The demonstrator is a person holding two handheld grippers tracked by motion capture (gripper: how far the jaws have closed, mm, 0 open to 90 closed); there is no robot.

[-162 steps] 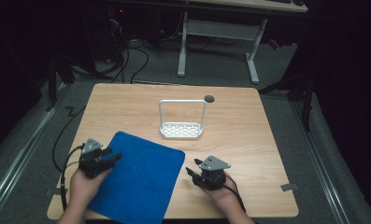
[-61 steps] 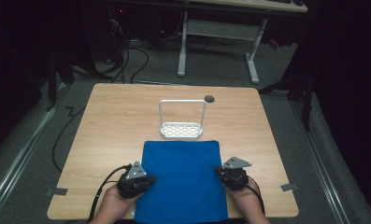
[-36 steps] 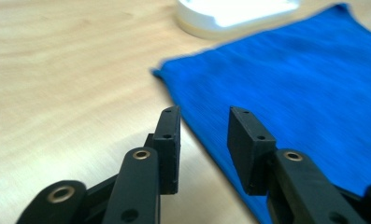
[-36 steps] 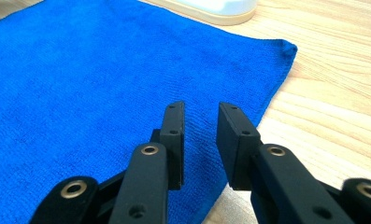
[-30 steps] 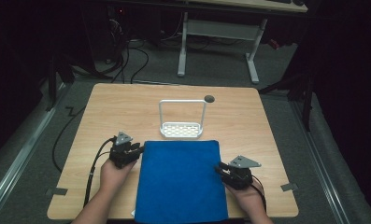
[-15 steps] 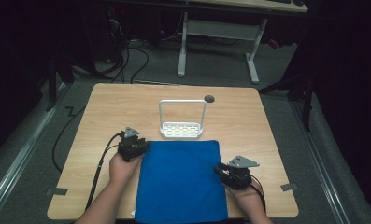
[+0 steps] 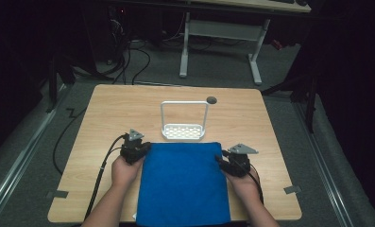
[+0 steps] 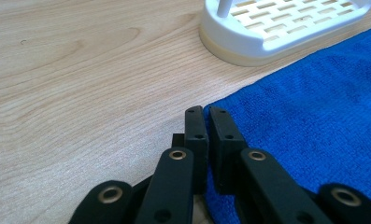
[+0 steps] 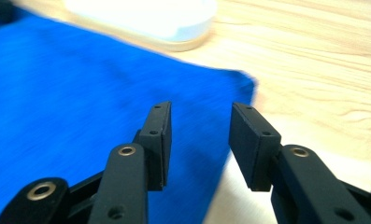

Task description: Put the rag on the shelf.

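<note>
Black tongs [image 8: 205, 116], brass rivets, grey plates.

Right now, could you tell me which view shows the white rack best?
The high view: the white rack shows whole, hoop and slotted base, behind the blue towel. The left gripper view crops its base; the right gripper view blurs it.

dim room, grey carpet floor [image 7: 345, 156], white-legged desk [image 7: 220, 35] behind wooden table [image 7: 123, 101], cables [image 7: 138, 56] on floor.
</note>
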